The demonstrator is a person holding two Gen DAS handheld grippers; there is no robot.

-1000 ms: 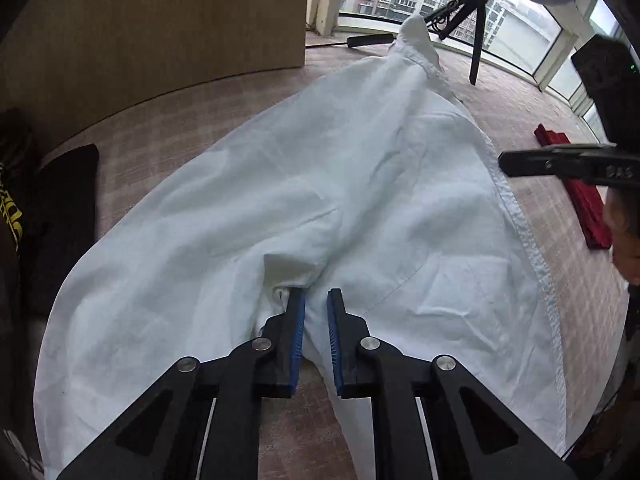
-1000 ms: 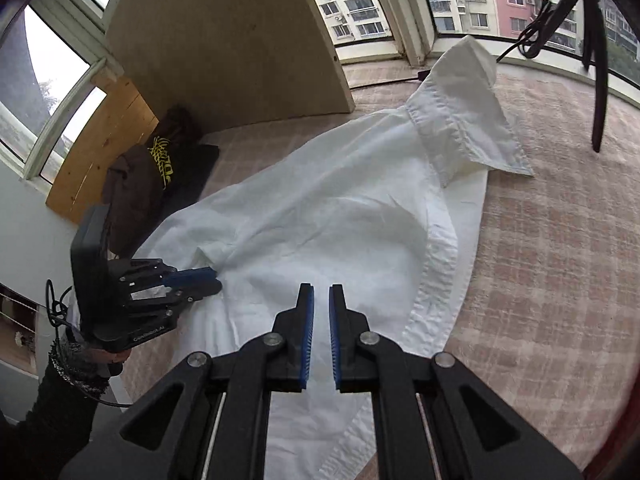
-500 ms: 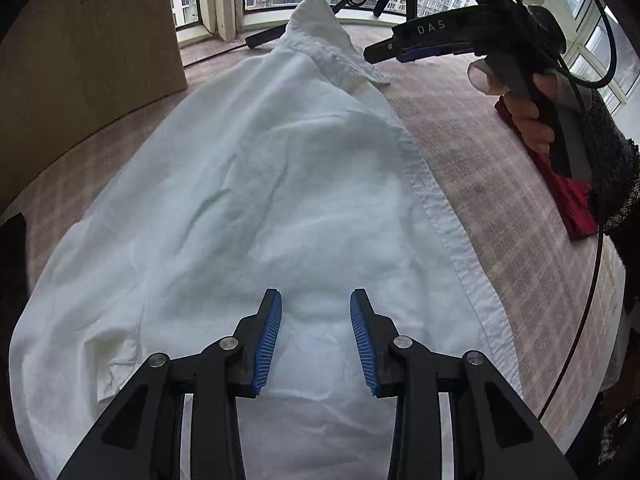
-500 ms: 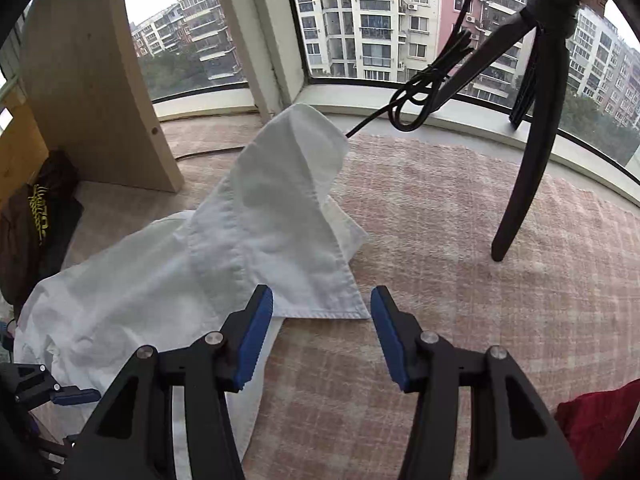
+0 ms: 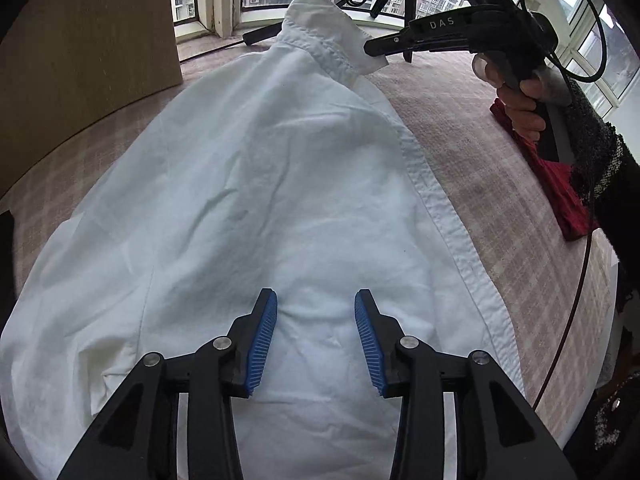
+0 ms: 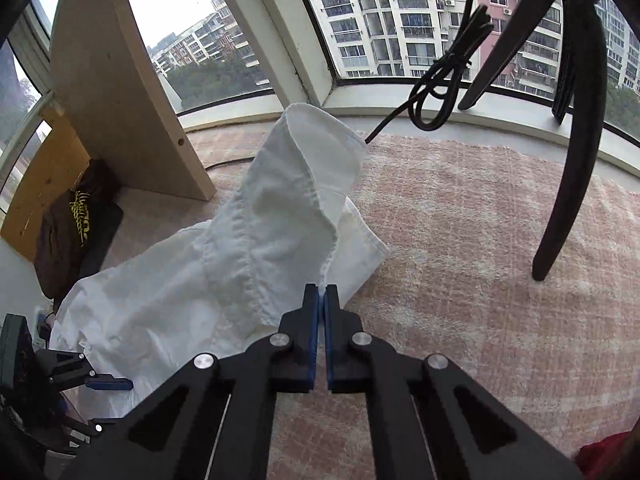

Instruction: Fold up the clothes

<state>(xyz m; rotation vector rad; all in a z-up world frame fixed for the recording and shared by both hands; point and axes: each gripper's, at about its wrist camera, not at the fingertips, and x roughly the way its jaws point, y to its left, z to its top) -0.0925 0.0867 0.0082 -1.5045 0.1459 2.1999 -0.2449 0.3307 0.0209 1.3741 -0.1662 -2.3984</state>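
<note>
On the checked bench [image 5: 460,128], the right gripper [image 6: 322,292] marked "DAS" pinches the white shirt [image 5: 260,184] collar while the left gripper's [image 5: 316,336] fingers [image 5: 262,336] are opening, clear of the cloth, a red cloth [image 5: 560,196] beside.

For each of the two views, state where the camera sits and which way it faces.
Left wrist: on the left gripper, angled down along the white shirt toward the windows; jaws opening over the cloth; the right hand shows.
Right wrist: on the right gripper, facing the windows, shut on the shirt's collar; the left gripper shows lower left.
Shared: the shirt, the tripod, the checked cover.
</note>
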